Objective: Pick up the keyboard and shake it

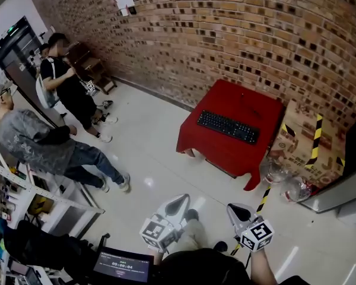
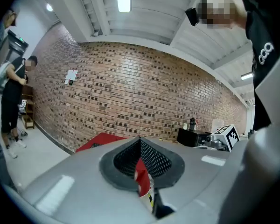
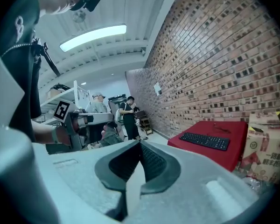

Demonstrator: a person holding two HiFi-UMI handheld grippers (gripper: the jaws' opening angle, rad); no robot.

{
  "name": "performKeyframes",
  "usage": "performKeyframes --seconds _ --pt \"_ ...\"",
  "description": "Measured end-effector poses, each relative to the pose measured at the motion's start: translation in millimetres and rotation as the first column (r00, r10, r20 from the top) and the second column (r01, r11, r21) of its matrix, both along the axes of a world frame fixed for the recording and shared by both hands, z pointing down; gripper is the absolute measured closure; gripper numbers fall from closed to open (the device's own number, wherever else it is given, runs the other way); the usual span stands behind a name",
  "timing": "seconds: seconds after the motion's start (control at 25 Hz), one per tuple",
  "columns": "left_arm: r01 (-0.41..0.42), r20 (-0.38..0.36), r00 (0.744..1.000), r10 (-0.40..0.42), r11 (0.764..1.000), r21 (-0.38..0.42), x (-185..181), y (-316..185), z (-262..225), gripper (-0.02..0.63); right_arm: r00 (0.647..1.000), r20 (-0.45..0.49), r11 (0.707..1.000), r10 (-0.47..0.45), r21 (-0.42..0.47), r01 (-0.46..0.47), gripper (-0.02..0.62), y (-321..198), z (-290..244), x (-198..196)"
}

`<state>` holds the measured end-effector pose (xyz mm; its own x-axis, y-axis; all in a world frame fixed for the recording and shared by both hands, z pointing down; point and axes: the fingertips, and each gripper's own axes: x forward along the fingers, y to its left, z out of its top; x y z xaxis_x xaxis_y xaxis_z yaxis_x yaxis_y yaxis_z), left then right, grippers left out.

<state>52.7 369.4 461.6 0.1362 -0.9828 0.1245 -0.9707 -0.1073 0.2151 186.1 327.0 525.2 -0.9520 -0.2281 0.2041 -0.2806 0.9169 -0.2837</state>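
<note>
A black keyboard (image 1: 228,126) lies across a small table covered in a red cloth (image 1: 225,153) by the brick wall; the right gripper view shows the keyboard (image 3: 205,140) too. The left gripper view shows only a corner of the red cloth (image 2: 99,140). Both grippers hang near the bottom of the head view, well short of the table. My left gripper (image 1: 179,202) is shut with nothing between its jaws. My right gripper (image 1: 236,209) is shut and empty as well. In their own views the left gripper (image 2: 140,142) and right gripper (image 3: 140,146) tips meet.
A cardboard box (image 1: 305,144) with yellow-black tape stands right of the table, clear plastic bottles (image 1: 285,180) on the floor before it. Two people (image 1: 71,94) stand at the left near white shelving (image 1: 24,195). A grey cabinet (image 1: 338,189) sits at far right.
</note>
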Motion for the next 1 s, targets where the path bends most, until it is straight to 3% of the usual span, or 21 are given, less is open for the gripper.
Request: performKeyframes --seconds 0.36,0.76,0.88,1.0 --pt "-0.085 -0.089 0.992 0.09 0.995 0.058 -84 -90 3 0.591 0.989 -0.135 0.992 0.054 0.122 -0.037 0.604 -83 -16 -101" --pt "-0.091 -0.183 0.978 0.098 0.995 0.047 -204 -133 17 0.591 0.983 -0.183 0.995 -0.023 0.09 0.04 0.604 -117 2 -239" --pt "-0.097 -0.186 0.977 0.102 0.995 0.035 -229 -147 25 0.591 0.984 -0.179 0.997 -0.006 0.081 0.021 0.604 -125 2 -260" --pt "-0.121 -0.192 0.974 0.123 0.992 0.024 -235 -168 27 0.591 0.982 -0.187 0.998 0.036 0.066 -0.024 0.604 -139 0 -258"
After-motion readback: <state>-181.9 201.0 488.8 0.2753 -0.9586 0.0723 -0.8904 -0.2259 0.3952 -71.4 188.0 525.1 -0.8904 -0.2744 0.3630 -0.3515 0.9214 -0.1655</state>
